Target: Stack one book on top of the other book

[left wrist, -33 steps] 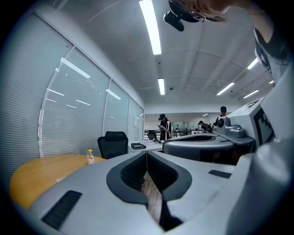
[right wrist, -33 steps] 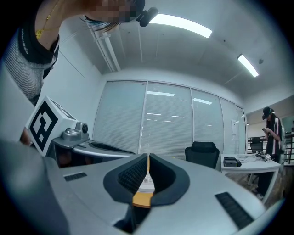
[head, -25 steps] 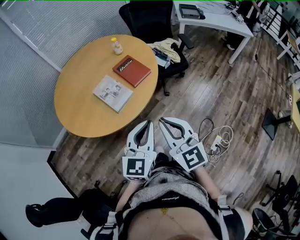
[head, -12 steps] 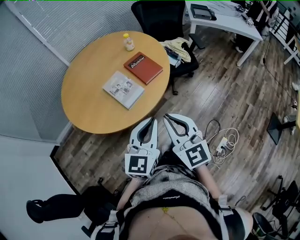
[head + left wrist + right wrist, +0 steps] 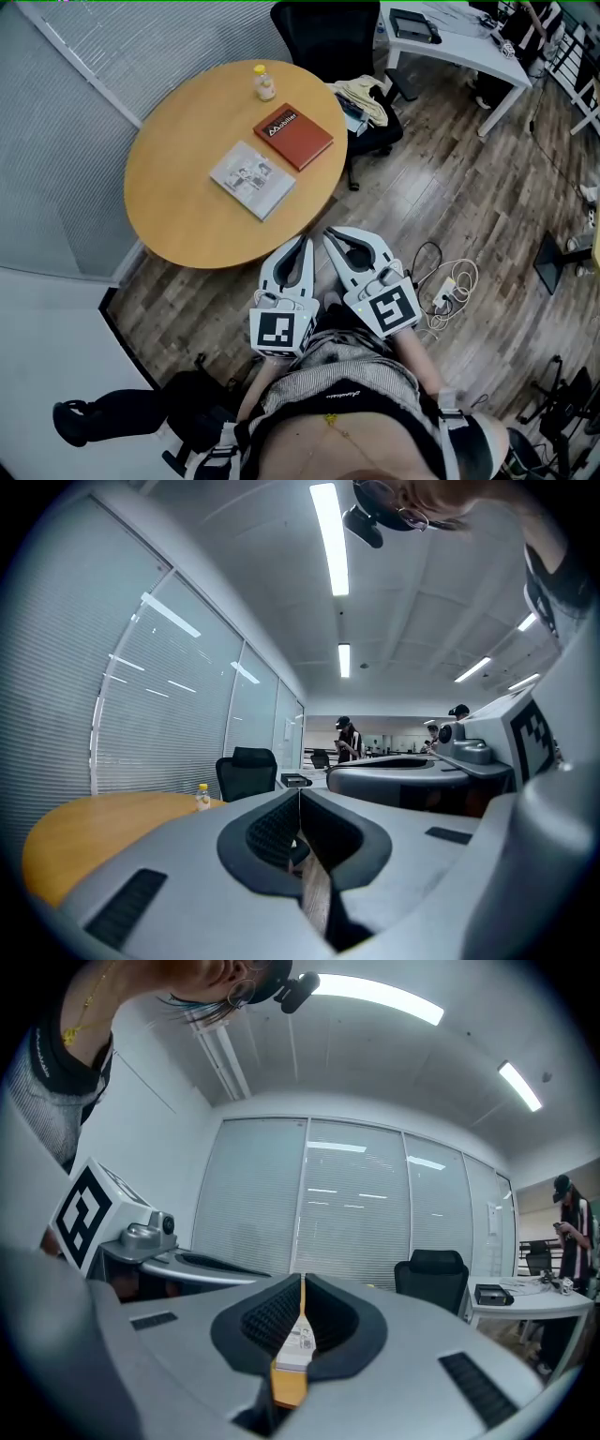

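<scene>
Two books lie flat on the round wooden table (image 5: 178,216): a red-brown book (image 5: 292,136) toward the far right side and a white illustrated book (image 5: 252,179) beside it, nearer me. They do not overlap. My left gripper (image 5: 304,242) and right gripper (image 5: 330,234) hang side by side just off the table's near edge, both shut and empty, pointing roughly level. In the left gripper view the jaws (image 5: 299,794) meet with nothing between them, and the table (image 5: 84,827) shows at the left. The right gripper view shows its jaws (image 5: 302,1283) closed too.
A small bottle with a yellow cap (image 5: 264,82) stands at the table's far edge. A black office chair (image 5: 328,37) with clothes on it stands behind the table. A white desk (image 5: 459,47) is at the back right. Cables and a power strip (image 5: 445,286) lie on the wooden floor.
The table and books have shifted right and slightly nearer in the head view as I move toward them. Both grippers stay shut and side by side.
</scene>
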The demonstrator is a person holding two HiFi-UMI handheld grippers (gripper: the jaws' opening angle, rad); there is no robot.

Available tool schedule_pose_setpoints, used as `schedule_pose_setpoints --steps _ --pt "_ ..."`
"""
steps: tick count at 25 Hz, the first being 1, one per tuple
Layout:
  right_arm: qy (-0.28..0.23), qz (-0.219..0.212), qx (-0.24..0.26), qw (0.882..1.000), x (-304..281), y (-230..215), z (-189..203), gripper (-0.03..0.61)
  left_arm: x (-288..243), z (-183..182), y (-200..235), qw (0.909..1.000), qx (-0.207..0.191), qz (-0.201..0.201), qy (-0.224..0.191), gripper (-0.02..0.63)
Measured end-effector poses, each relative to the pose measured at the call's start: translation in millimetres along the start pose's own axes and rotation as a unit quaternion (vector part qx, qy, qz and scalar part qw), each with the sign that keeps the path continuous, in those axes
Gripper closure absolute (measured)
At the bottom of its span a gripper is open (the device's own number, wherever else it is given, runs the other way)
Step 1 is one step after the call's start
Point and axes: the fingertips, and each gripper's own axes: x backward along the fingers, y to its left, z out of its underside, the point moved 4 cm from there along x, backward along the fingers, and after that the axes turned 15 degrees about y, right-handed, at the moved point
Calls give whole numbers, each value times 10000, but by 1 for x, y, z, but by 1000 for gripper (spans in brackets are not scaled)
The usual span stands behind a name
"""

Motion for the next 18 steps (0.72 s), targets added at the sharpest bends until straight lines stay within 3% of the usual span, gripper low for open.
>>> schedule_pose_setpoints --steps 18 --pt "21 -57 -81 9999 -33 -65 5 551 -72 -18 12 9999 -2 19 149 591"
